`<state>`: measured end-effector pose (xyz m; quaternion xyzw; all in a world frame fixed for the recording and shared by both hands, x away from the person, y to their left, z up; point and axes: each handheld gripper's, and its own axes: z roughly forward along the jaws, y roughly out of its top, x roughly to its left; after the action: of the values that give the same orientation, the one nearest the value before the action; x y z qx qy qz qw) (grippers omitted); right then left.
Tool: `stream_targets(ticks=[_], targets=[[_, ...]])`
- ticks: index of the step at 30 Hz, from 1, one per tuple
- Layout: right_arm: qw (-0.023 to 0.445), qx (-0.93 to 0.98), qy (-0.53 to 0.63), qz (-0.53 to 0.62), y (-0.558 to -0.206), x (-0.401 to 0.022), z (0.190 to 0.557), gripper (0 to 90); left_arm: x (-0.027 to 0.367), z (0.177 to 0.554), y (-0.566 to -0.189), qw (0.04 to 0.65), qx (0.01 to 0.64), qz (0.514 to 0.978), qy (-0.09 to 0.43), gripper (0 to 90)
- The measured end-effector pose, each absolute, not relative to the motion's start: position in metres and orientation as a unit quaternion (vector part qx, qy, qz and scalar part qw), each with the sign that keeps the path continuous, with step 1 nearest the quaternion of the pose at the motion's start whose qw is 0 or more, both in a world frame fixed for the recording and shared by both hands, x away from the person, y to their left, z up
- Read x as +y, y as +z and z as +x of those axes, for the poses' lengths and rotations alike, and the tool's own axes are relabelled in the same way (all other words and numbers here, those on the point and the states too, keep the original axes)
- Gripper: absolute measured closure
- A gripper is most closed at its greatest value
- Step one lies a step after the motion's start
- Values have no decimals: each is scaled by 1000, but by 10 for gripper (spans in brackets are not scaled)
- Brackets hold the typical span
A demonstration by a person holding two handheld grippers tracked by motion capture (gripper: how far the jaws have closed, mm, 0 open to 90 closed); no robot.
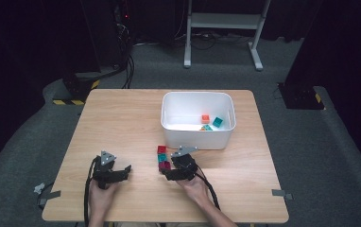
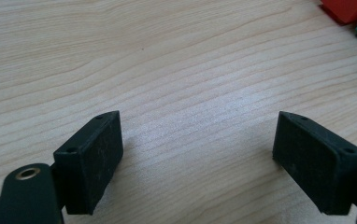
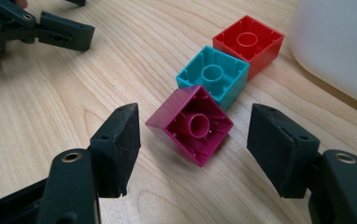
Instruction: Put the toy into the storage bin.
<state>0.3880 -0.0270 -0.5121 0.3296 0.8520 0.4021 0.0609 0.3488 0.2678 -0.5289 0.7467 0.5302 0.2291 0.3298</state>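
Three bricks lie hollow side up in a row on the wooden table (image 1: 122, 118), just in front of the white bin: red (image 3: 248, 42), teal (image 3: 212, 75) and magenta (image 3: 190, 123). The magenta one is turned a little askew and touches the teal one's corner. My right gripper (image 3: 195, 125) is low over the table and open, its jaws on either side of the magenta brick (image 1: 164, 165) with gaps on both sides. My left gripper (image 2: 197, 140) rests open over bare wood, nothing between its jaws; in the high view the left gripper (image 1: 124, 171) sits left of the bricks.
A white bin (image 1: 195, 139) stands behind the bricks at the table's middle right, holding an orange brick (image 1: 205, 118), a teal brick (image 1: 217, 122) and a smaller piece beside them. The bin's wall (image 3: 340, 42) rises close to the red brick. Bare wood spreads left of the bin.
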Motion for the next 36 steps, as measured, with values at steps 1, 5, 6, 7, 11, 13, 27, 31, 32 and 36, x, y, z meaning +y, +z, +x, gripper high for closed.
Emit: stream_targets(ticks=[1, 5, 6, 7, 11, 13, 27, 31, 32, 36], targets=[[63, 854, 400, 327, -513, -26, 388, 346, 268, 349, -529, 330, 530, 747, 229, 162], [66, 857, 391, 329, -516, -20, 388, 346, 268, 349, -529, 330, 530, 747, 229, 162], [66, 857, 390, 330, -517, -19, 388, 348, 268, 349, -529, 330, 530, 747, 229, 162], [69, 858, 388, 328, -518, -18, 388, 351, 268, 349, -529, 330, 530, 747, 229, 162], [77, 861, 380, 330, -520, -15, 389, 369, 268, 349, -529, 330, 530, 747, 229, 162], [79, 860, 381, 331, -520, -15, 389, 387, 268, 349, -529, 330, 530, 747, 229, 162], [89, 864, 378, 320, -520, -15, 385, 474, 268, 349, -529, 330, 530, 747, 229, 161], [91, 865, 377, 320, -520, -15, 385, 465, 268, 349, -529, 330, 530, 747, 229, 161], [90, 865, 377, 320, -520, -15, 386, 459, 268, 349, -529, 330, 530, 747, 229, 161], [93, 865, 376, 319, -521, -13, 386, 436, 268, 349, -529, 330, 530, 747, 229, 162]])
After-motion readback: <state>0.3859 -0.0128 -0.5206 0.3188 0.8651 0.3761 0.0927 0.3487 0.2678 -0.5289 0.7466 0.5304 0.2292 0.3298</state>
